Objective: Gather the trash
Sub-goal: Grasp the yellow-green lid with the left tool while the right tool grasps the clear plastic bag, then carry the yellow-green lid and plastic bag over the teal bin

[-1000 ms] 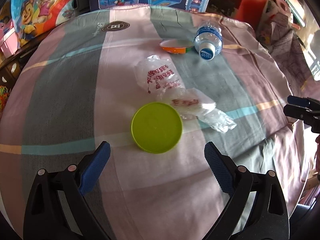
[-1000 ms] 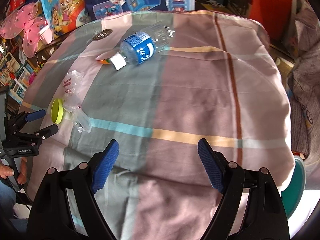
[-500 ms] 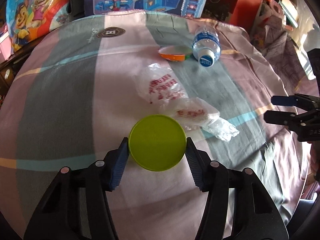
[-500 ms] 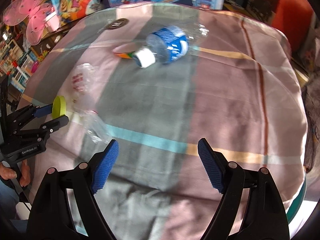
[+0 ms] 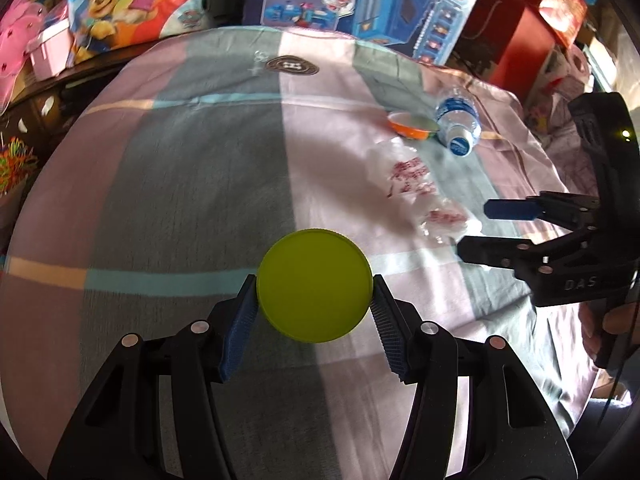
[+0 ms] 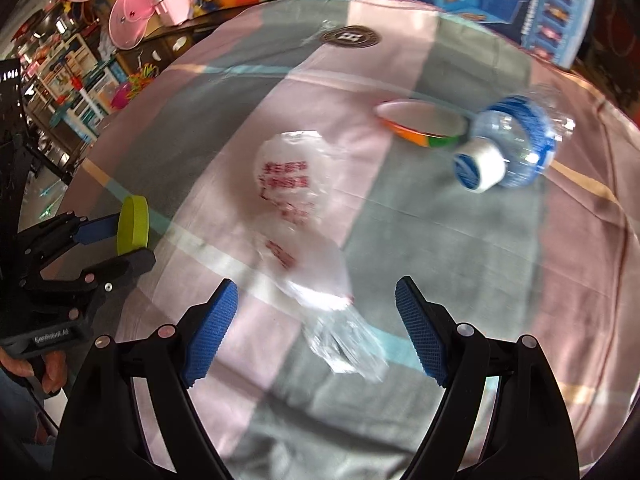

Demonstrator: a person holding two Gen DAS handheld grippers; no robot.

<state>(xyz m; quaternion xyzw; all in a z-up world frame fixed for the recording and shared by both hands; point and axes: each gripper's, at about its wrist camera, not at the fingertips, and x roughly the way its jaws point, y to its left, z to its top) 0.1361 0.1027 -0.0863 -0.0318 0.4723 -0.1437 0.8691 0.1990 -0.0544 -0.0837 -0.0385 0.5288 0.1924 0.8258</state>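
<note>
My left gripper (image 5: pixel 314 304) is shut on a lime green round lid (image 5: pixel 314 285) and holds it over the striped cloth; it also shows in the right wrist view (image 6: pixel 134 230). My right gripper (image 6: pixel 316 324) is open, its jaws either side of a clear plastic bag with red print (image 6: pixel 304 236), just above the bag's crumpled end. The right gripper (image 5: pixel 476 228) shows at the right of the left wrist view, beside the bag (image 5: pixel 416 192). A plastic water bottle (image 6: pixel 512 144) lies on its side next to an orange-rimmed lid (image 6: pixel 424 124).
The table carries a pink, grey and teal striped cloth (image 5: pixel 180 184) with a round dark logo patch (image 5: pixel 292 66). Toy boxes (image 5: pixel 360 4) and red boxes (image 5: pixel 524 28) stand behind the far edge. Pink toy wings (image 6: pixel 120 12) and shelves stand at the left.
My left gripper closed on the green lid and lifted it off the cloth. My right gripper moved left across the table to the plastic bag, staying open.
</note>
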